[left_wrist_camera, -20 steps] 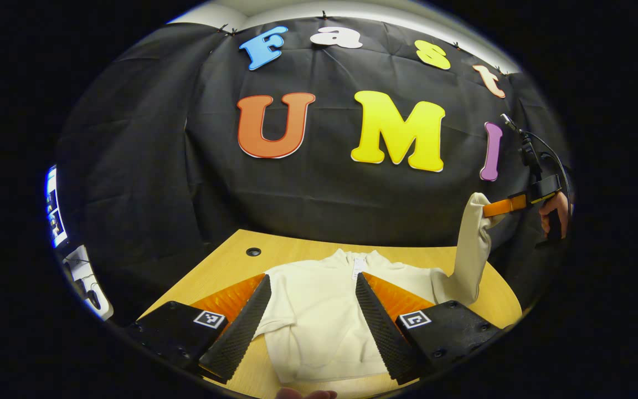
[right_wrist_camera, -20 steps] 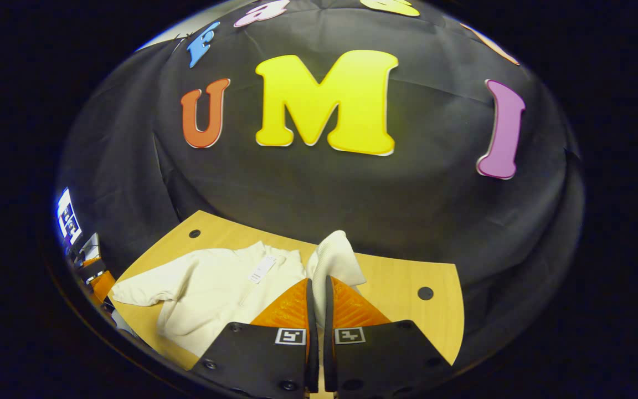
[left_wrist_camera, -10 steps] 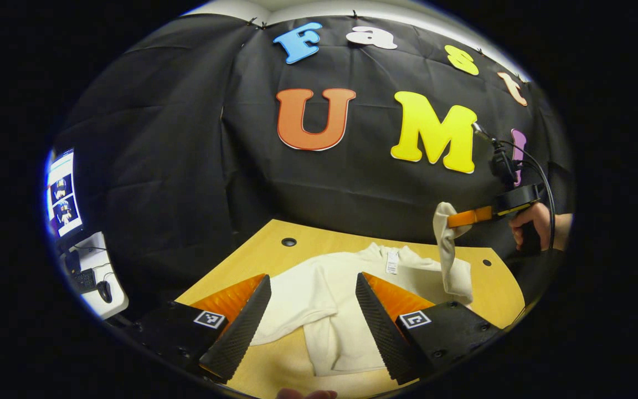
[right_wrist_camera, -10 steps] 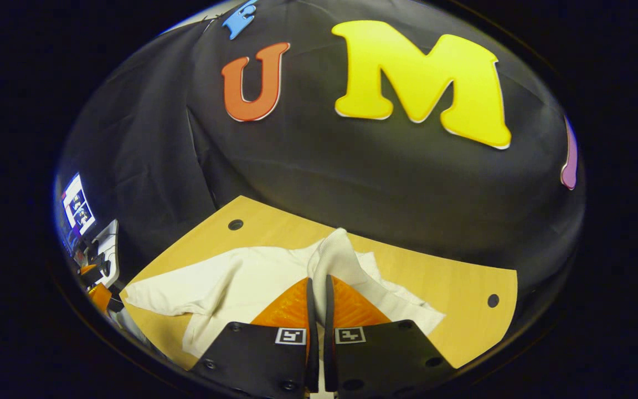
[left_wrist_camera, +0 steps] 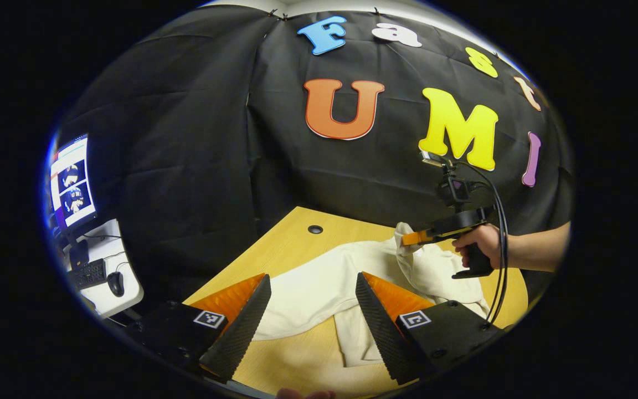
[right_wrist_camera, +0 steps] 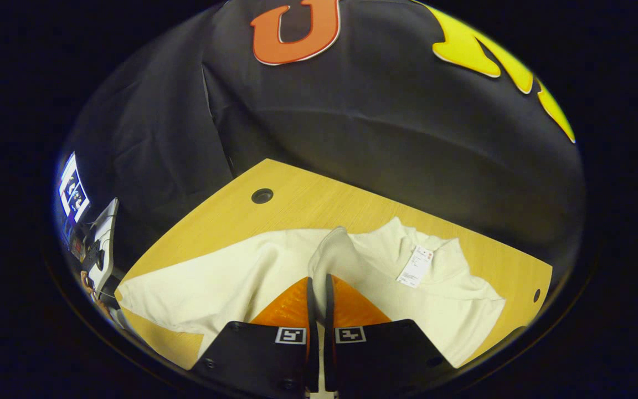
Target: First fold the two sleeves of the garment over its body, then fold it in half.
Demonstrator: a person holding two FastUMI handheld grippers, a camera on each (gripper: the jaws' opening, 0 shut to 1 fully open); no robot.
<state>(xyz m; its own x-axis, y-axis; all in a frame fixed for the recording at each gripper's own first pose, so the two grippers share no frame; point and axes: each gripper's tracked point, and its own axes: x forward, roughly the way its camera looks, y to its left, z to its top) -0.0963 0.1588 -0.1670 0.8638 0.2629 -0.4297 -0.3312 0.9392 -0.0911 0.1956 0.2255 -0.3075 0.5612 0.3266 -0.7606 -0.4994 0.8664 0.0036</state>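
Right gripper [right_wrist_camera: 317,288] clamped on one sleeve [right_wrist_camera: 333,252], carried over the garment [right_wrist_camera: 230,277] body mid-tabletop [right_wrist_camera: 308,202] to fold it. Left gripper [left_wrist_camera: 313,299], jaws apart, waits above the other sleeve.

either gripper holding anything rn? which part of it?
Right gripper is shut on the cream garment, pinching the end of one sleeve above its body. Left gripper is open over the garment, holding nothing.
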